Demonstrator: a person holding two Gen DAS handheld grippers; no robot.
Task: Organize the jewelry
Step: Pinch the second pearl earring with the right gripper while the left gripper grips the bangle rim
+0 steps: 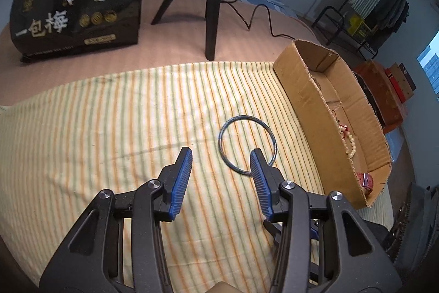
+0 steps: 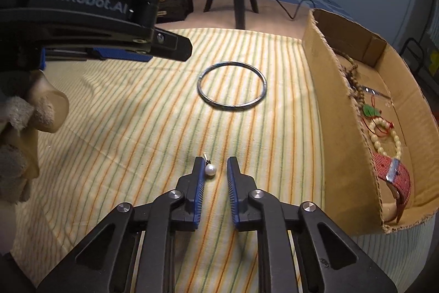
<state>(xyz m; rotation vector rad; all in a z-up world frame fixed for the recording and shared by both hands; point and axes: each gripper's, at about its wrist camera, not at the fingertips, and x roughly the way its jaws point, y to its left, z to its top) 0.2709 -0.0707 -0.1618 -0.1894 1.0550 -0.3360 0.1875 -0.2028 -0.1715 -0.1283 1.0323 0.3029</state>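
Both claws share one build: matte black plastic arms with triangular cut-outs, round silver screws at the pivots, and blue ribbed pads lining the inner faces of the fingers. The left claw (image 1: 221, 153) seen from the right wrist camera carries white "GenRobot.AI" lettering on its black housing. The right claw (image 2: 213, 161) looks identical. The hand (image 2: 33, 111) under the housing seems to wear a pale, frayed glove.

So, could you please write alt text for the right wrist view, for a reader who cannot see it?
The right hand-held gripper has its blue-padded jaws around a small white pearl pendant on a yellow striped cloth, with a gap beside the pearl. Beyond lies a thin dark metal ring; a brown cardboard box of jewelry stands at right.
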